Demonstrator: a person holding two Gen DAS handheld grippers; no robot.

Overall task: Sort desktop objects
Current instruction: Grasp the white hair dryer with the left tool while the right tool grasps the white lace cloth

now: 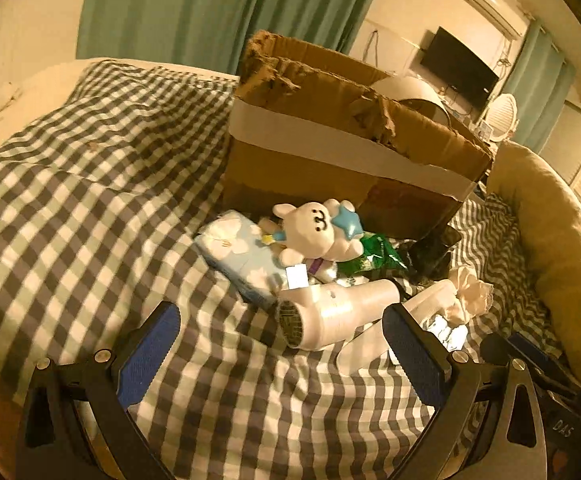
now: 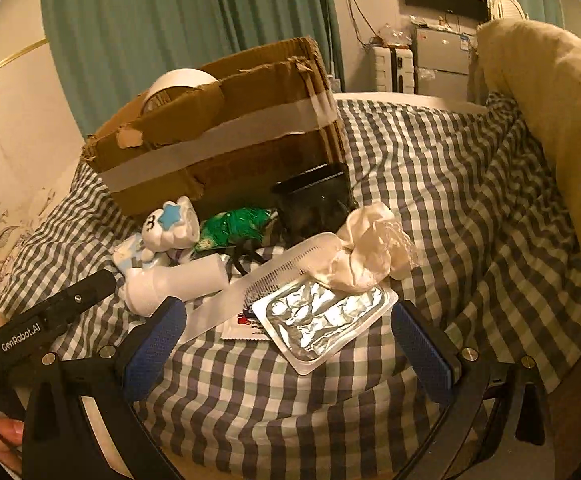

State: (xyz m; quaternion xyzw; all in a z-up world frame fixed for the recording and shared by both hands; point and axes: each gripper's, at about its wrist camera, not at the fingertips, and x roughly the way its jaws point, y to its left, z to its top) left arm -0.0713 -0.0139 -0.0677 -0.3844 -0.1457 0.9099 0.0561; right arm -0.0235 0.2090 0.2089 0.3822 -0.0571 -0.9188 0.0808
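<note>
Two grippers, jaws of both spread wide, nothing between: left gripper (image 1: 281,354) w/ bare checked bed (image 1: 70,220) on its left side, right gripper (image 2: 290,338) just short of foil blister pack (image 2: 322,322). "GenRobot.AI" reads on left unit (seen from right wrist). Beyond: hair dryer (image 1: 330,314), comb (image 2: 274,276), plush toy (image 1: 318,232), green snack bag (image 2: 236,228), then torn cardboard box (image 1: 350,144) at the back.

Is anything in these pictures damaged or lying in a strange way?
Yes. The cardboard box has a torn, ragged top edge, with pieces ripped out of it. In front of it, the plush toy lies on its side across a tissue pack and a green snack bag, in a loose heap.
</note>
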